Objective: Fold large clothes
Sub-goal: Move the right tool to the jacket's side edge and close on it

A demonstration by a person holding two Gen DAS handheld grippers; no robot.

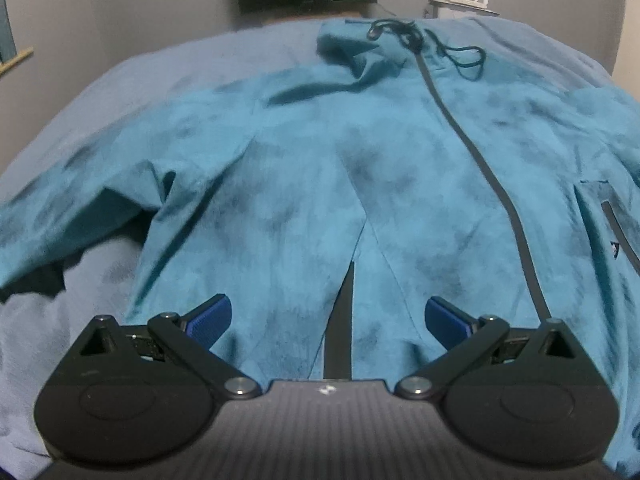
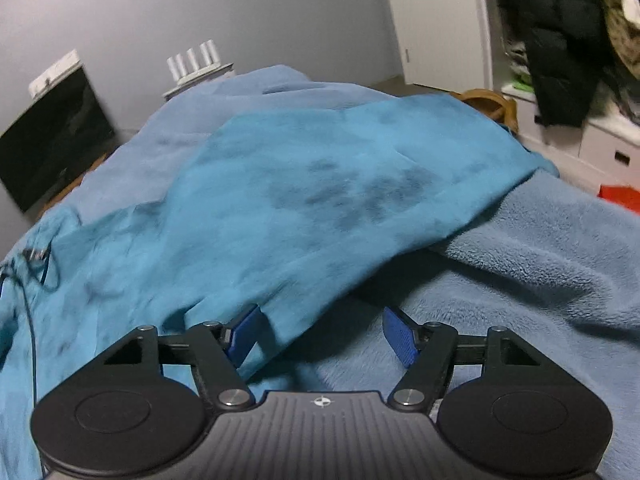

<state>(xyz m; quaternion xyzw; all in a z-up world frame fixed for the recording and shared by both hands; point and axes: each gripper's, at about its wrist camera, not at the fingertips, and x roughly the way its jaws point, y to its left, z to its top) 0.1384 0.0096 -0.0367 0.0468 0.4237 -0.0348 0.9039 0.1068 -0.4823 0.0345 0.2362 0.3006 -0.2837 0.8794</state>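
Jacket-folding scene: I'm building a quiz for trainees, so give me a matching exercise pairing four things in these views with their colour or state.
Things:
1. jacket
2. blanket
3. zipper
4. left gripper

Colour or state:
A. dark strip running down the front
B. open, nothing between its pads
C. teal with dark blotches, spread out flat
D. pale blue, fluffy, underneath

Pairs: 1-C, 2-D, 3-A, 4-B

Fuzzy blue blanket (image 2: 540, 248) right under the claw, dark screen (image 2: 52, 140) far off left, white router (image 2: 196, 62) beyond it, black puffer coat (image 2: 560, 40) hanging far right.
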